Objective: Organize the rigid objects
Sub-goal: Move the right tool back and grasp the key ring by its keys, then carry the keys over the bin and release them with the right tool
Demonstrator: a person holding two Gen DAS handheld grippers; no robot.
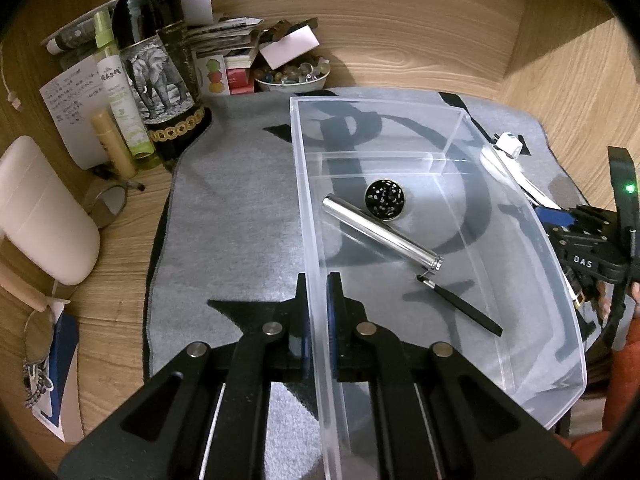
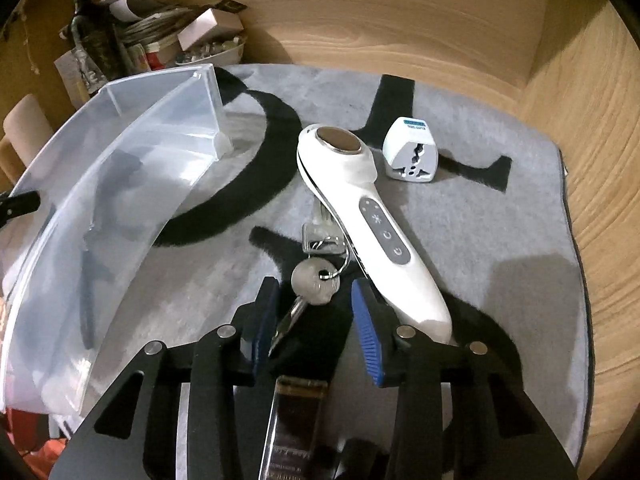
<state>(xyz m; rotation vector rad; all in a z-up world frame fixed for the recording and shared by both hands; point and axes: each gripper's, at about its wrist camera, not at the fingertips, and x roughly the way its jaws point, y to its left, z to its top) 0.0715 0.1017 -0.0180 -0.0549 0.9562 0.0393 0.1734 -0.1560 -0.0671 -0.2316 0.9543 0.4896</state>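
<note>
- Left wrist view: your left gripper (image 1: 318, 292) is clenched on the clear bin (image 1: 520, 216) wall; inside lie a silver tube (image 1: 380, 232) and a round black disc (image 1: 385, 199).
- Right wrist view: your right gripper (image 2: 314, 308) stands released, jaws flanking the keys (image 2: 314, 280), pads clear of them; white handheld device (image 2: 360, 216) just beside, plug adapter (image 2: 410, 154) beyond.

A wooden tabletop (image 1: 132, 240) carries a grey mat (image 1: 240, 208) with black markings, spread across its middle. Along the far left edge stand a dark bottle (image 1: 152, 40), a spray bottle (image 1: 120, 92), papers (image 1: 68, 108) and a bowl of pebbles (image 1: 292, 76). A white rounded container (image 1: 44, 212) lies at the left edge.
</note>
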